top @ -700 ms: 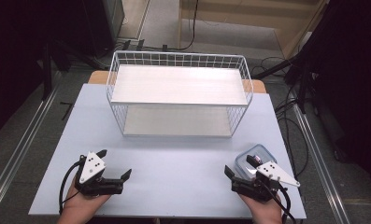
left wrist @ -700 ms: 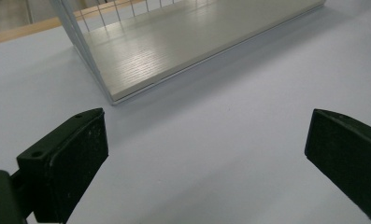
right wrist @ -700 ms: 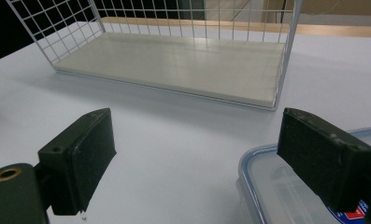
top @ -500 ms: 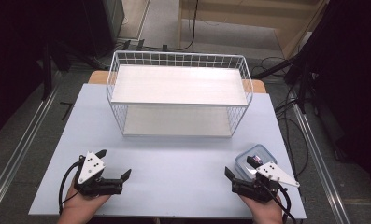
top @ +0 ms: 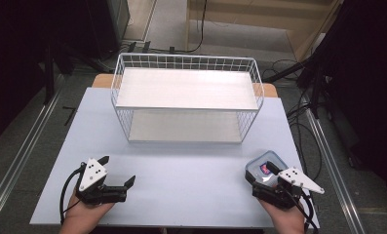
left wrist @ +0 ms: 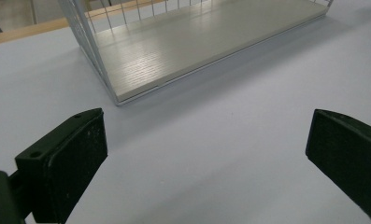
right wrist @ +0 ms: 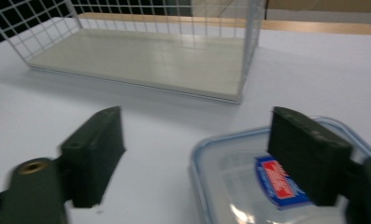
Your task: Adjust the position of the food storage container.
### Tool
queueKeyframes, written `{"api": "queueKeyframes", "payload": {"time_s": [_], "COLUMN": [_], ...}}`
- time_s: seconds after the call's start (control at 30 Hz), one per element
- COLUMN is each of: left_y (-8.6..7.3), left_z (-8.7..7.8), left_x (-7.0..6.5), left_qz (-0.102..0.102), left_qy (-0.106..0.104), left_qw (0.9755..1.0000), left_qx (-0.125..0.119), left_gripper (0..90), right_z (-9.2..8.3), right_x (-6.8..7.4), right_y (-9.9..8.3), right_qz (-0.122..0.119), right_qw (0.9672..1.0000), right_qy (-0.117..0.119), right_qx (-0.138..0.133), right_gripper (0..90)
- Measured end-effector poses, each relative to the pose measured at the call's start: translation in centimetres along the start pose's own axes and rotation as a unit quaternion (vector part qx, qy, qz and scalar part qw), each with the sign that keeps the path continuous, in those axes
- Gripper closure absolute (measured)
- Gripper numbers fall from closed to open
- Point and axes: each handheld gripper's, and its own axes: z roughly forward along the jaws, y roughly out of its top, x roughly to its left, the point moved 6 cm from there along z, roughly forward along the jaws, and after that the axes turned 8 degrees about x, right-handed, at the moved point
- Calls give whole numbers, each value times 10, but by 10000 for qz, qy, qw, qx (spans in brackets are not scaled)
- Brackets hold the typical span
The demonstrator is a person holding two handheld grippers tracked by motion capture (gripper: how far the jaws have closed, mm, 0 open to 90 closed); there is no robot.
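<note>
A white wire rack point(top: 186, 100) with two pale shelves stands at the middle of the far half of the light table point(top: 181, 165). Near the table's front right corner lies a clear plastic container point(top: 265, 165) with a blue-edged lid and a red and blue label. The right gripper point(top: 261, 174) is held just above the near edge of this container, its jaws spread wide; in the right gripper view the right-hand jaw sits over the container point(right wrist: 276, 182) lid, covering part of the label, while the left-hand jaw hangs over bare table beside the box, and whether either jaw touches the lid cannot be told. The left gripper point(top: 116, 171) rests near the front left corner, well apart from the container, its jaws also wide with nothing between them; in the left gripper view they frame bare tabletop, with the rack's point(left wrist: 183, 42) lower shelf corner ahead.
</note>
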Motion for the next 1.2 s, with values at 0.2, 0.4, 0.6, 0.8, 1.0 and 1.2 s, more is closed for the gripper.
{"api": "queueKeyframes", "payload": {"time_s": [0.2,0.4,0.6,0.8,1.0,1.2], "left_y": [0,1,0,0,1,0], "left_z": [0,-1,0,-1,-2,-1], "left_x": [1,1,1,1,0,1], "left_qz": [-4,18,12,-50,-58,-90], "left_qy": [-10,51,32,-28,-35,-65], "left_qw": [10000,10000,10000,10000,9999,9999], "left_qx": [22,-31,-29,-42,-80,-71], "left_gripper": [0,0,0,0,0,0], "right_z": [-2,0,-2,-7,3,3], "right_x": [-29,-55,-86,-117,-122,-121], "right_y": [-2,-10,-15,-18,-31,-34], "right_qz": [124,198,229,442,345,271], "right_qw": [9993,9969,9920,9853,9854,9882], "right_qy": [-337,-700,-1170,-1602,-1517,-1357], "right_qx": [85,305,410,388,696,659], "right_gripper": [499,697,878,900,900,900]}}
